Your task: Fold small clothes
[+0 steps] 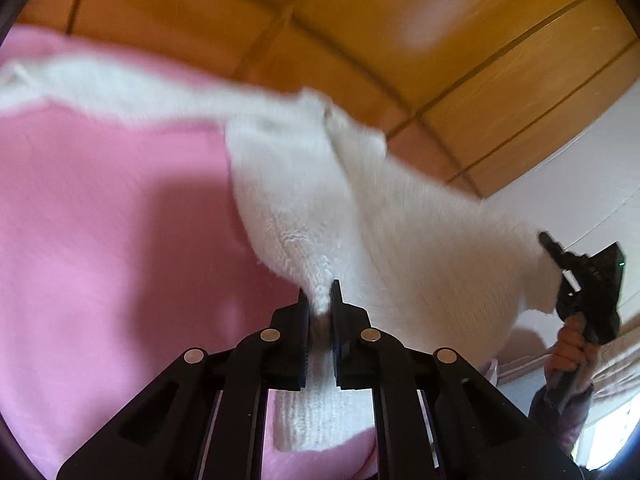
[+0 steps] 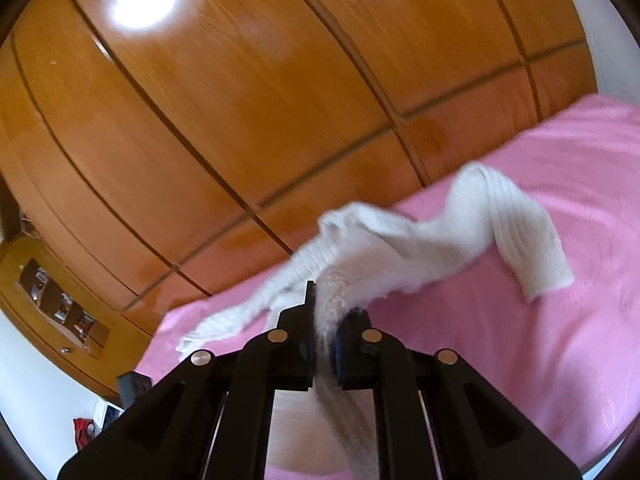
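Note:
A small white knitted garment [image 1: 304,184] hangs lifted above a pink bedspread [image 1: 100,240]. My left gripper [image 1: 320,300] is shut on one bunched edge of it. My right gripper [image 2: 324,308] is shut on another edge of the white garment [image 2: 420,240], whose ribbed sleeve trails over the pink bedspread [image 2: 540,340]. The right gripper also shows in the left wrist view [image 1: 548,240], held by a hand at the far right, with the fabric stretched between the two grippers. Both views are blurred by motion.
Wooden wardrobe doors [image 2: 240,100] stand behind the bed. A white wall [image 1: 580,168] is to the right of them. A wooden shelf with small items [image 2: 60,308] and a red object on the floor [image 2: 82,432] are at the left.

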The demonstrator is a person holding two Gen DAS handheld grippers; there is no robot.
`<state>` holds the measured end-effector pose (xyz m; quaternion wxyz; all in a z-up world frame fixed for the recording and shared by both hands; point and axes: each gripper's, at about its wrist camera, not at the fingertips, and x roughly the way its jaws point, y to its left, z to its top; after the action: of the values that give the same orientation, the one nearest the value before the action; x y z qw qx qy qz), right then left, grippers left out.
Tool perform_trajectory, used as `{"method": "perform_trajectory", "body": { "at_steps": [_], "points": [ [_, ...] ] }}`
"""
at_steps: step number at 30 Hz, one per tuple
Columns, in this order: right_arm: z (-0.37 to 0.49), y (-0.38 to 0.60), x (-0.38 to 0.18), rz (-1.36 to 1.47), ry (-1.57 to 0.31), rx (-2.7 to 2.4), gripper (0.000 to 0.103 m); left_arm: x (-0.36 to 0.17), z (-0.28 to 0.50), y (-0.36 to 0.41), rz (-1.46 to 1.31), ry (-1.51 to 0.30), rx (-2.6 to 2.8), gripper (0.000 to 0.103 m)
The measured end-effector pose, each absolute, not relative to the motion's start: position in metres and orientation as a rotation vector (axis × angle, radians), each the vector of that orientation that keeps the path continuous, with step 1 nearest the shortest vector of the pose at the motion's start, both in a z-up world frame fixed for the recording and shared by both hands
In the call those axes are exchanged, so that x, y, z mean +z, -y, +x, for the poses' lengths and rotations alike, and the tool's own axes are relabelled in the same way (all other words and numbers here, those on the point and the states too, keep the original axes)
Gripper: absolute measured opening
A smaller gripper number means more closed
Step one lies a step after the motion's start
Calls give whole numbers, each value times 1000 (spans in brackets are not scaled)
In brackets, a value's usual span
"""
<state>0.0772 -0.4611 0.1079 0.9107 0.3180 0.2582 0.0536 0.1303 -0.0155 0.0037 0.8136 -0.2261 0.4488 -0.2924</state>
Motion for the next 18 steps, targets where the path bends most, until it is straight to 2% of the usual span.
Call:
{"method": "perform_trajectory", "body": {
  "at_steps": [4,7,10,14,16,18],
  "points": [
    [50,455,103,653,-537,146,6,43,108,-39,-461,-894,-580,7],
    [28,442,63,631,-645,140,6,46,82,-74,-462,-913,-546,7],
    [10,430,-1,642,-837,95,6,21,55,-82,-419,-987,-500,7],
    [-11,430,-71,674,-1017,-9,6,-38,33,-72,-404,-1140,-443,7],
    [-14,435,-85,673,-1047,-60,6,-55,33,-64,-403,-1176,-435,5],
    [-12,436,-85,669,-1044,-78,6,-60,37,-64,-437,-1166,-429,9]
  ]
}}
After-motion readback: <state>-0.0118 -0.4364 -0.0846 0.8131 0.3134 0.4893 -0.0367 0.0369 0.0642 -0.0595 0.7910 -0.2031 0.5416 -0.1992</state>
